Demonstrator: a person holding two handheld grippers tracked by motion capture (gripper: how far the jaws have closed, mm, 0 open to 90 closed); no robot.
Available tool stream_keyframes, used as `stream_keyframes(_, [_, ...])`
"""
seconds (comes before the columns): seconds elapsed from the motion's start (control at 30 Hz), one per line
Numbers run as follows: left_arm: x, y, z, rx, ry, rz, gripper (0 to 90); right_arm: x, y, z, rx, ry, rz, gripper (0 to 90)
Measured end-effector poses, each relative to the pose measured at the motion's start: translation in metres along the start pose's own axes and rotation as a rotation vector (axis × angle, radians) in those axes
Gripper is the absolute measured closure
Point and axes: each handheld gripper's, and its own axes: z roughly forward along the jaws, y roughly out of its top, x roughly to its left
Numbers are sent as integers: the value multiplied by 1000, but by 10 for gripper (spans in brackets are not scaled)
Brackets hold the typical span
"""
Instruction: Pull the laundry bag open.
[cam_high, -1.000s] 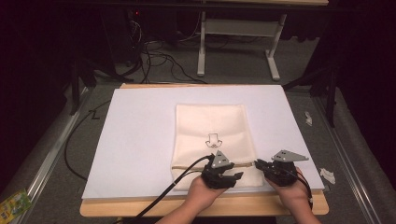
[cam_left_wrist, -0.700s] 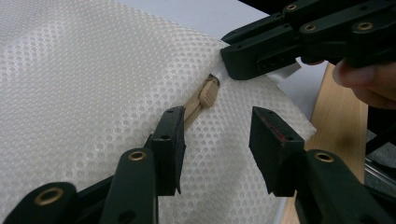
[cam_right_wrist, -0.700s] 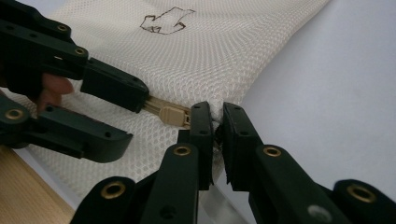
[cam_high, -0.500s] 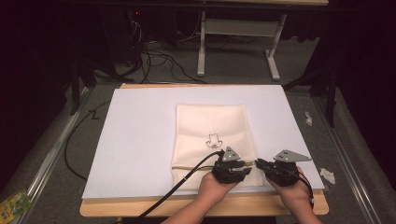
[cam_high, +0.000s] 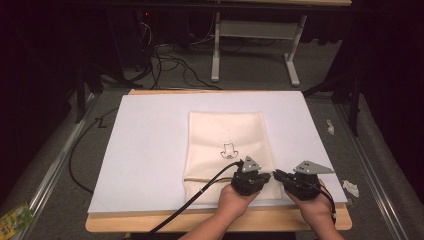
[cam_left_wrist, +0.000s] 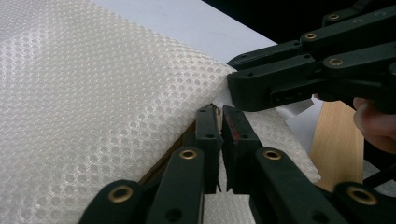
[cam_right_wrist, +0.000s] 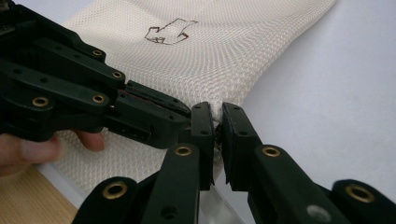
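My left hand-held gripper (cam_high: 262, 176) has just been closing and now pinches the near right corner of the mesh bag (cam_high: 227, 145); my right hand-held gripper (cam_high: 278, 175) is clamped on the same corner, jaw tips nearly touching the left's. Bag lies flat on the white sheet (cam_high: 150, 150) covering the surface (cam_high: 110, 222), near edge by my hands, small arrow mark (cam_high: 229, 150) at its middle. Beyond the surface: cables (cam_high: 165, 55) and a white frame (cam_high: 255, 35) on the floor.
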Motion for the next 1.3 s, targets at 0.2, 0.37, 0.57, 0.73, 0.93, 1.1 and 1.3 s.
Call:
stream_keyframes(0.2, [0,0,-3,7,-1,24,872,1,1,-1,2,4,4,852])
stream_keyframes(0.37, [4,0,-8,28,3,28,875,1,1,-1,8,6,5,855])
stream_keyframes(0.57, [10,-3,-19,41,19,26,876,2,2,-1,5,4,1,856])
stream_keyframes(0.73, [25,-10,-37,50,46,0,876,-8,-1,-5,-6,-16,35,856])
stream_keyframes(0.93, [28,-16,-57,60,45,19,877,4,3,-1,10,-5,2,857])
stream_keyframes(1.1, [33,-18,-67,63,59,1,877,10,6,2,18,-1,-23,861])
stream_keyframes(1.3, [47,-24,-79,70,91,-31,877,-4,1,-2,13,-39,25,860])
